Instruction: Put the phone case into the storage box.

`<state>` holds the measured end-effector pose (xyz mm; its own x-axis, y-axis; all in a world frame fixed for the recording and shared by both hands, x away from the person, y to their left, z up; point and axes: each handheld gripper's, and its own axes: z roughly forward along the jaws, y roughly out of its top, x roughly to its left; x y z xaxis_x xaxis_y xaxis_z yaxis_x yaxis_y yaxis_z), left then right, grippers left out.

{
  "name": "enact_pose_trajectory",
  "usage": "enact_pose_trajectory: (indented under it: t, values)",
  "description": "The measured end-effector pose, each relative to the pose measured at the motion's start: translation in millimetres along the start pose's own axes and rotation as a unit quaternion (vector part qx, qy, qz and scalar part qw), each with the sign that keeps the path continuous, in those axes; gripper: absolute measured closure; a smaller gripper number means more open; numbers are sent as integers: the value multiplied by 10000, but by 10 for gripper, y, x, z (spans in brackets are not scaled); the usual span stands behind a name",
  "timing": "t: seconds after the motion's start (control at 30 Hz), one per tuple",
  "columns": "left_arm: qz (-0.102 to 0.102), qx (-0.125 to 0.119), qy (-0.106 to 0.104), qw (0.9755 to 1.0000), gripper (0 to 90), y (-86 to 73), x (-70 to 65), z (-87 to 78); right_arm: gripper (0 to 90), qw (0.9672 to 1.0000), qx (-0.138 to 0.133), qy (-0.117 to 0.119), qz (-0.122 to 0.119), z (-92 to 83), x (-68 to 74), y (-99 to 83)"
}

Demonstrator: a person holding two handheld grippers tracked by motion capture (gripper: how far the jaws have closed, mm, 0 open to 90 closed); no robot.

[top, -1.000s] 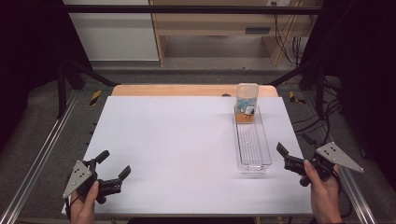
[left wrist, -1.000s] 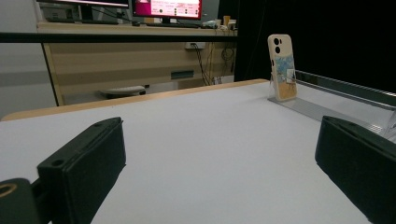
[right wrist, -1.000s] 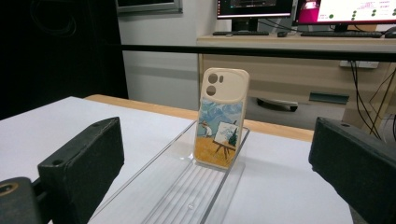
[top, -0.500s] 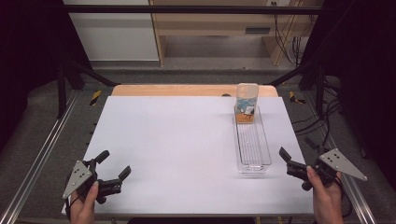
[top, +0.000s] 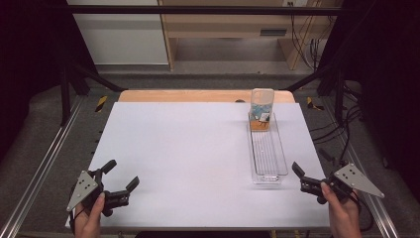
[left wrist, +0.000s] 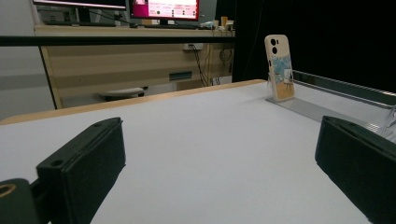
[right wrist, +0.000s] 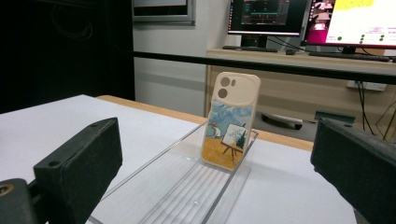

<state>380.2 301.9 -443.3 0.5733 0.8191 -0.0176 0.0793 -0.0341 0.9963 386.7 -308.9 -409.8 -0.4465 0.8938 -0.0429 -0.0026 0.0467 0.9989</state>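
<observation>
A cream phone case (top: 261, 110) with a painted picture stands upright at the far end of a clear slotted rack (top: 268, 157) on the right of the white table. My right gripper (top: 311, 162) is held open, just off the rack's near right corner, with nothing between its jaws. In the right gripper view the phone case (right wrist: 230, 121) stands ahead in the rack (right wrist: 187, 196), between the wide-apart jaws. My left gripper (top: 121, 173) hovers open and empty over the table's near left corner. The left gripper view has the phone case (left wrist: 279, 67) far off to the right.
The white table top (top: 188, 148) has a wooden strip along its far edge (top: 198, 95). Metal rails (top: 44, 163) run along both sides. Beyond the table stand a wooden desk (right wrist: 327, 79) with monitors and hanging cables.
My right gripper has drawn back a little toward the near edge and to the right, away from the rack. The left gripper, the case and the rack have stayed put.
</observation>
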Motion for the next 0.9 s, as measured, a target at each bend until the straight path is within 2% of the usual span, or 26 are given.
enact_pose_trajectory:
  t: [0.27,0.9]
  values:
    - [9,-5,-8,10000,10,0,0,1,24,9998,6,175,-72,37,67,-88]
    - [106,-21,-23,9999,10,-2,4,-2,22,9992,32,397,67,185,224,-250]
